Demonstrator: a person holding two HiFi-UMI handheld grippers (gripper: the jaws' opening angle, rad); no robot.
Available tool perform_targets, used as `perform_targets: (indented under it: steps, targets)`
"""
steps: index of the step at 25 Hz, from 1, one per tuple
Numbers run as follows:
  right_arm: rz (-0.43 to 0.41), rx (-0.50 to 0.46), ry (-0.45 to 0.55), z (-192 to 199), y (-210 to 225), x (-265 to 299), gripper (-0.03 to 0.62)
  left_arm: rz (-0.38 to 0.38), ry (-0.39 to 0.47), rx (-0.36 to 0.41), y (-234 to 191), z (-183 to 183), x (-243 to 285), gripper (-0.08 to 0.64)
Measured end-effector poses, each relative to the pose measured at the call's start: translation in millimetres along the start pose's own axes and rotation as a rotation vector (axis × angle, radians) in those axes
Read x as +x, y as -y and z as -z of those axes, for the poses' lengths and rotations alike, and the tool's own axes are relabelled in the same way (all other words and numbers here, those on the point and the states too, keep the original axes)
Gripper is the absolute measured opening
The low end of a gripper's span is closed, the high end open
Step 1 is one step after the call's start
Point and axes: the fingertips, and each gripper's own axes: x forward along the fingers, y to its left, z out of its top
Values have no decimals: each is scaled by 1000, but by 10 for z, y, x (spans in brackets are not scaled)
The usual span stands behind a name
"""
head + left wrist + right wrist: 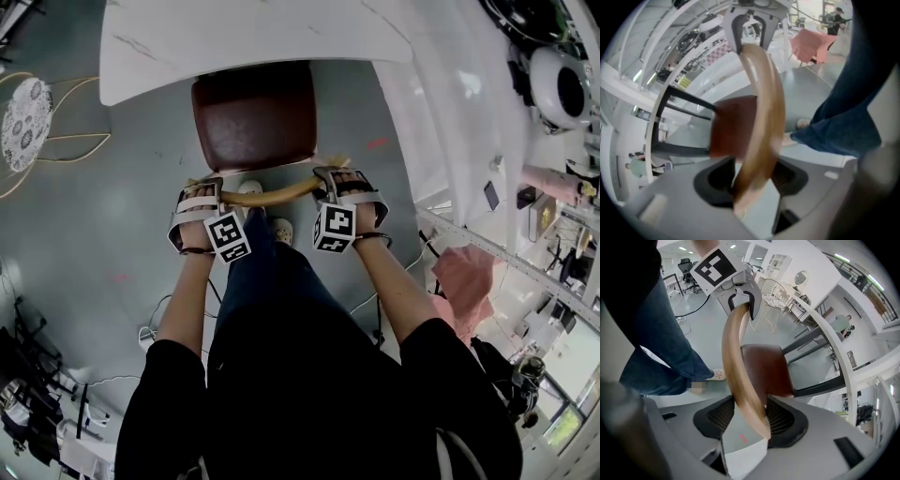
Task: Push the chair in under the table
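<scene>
The chair has a dark brown seat [253, 117] and a curved wooden backrest [272, 195]. Its front part sits under the edge of the white table [234, 37]. My left gripper [204, 185] is shut on the backrest's left end, and my right gripper [339, 176] is shut on its right end. In the left gripper view the backrest [761, 108] runs from between my left gripper's [752, 180] jaws up to the other gripper [747, 28]. The right gripper view mirrors this: the backrest [738, 357] passes through my right gripper [745, 418], with the seat [766, 369] beyond.
My legs in blue jeans [272, 281] and shoes [281, 230] stand right behind the chair. A white wire chair [28, 122] is at the left. White shelving [469, 122] and a pink-covered chair [464, 277] are on the right. Cables [159, 309] lie on the grey floor.
</scene>
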Motion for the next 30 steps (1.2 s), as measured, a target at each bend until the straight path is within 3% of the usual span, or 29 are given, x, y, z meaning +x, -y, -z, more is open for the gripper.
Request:
perform_targets:
  steps: [16, 25, 30]
  targets:
    - [-21, 29, -47, -72, 323, 127, 196, 0, 14, 37, -406, 86, 142, 225]
    - [-39, 7, -99, 83, 506, 187, 199, 18, 5, 11, -497, -39, 203, 227]
    - [-44, -29, -79, 102, 589, 218, 199, 9, -12, -1, -544, -59, 225, 225]
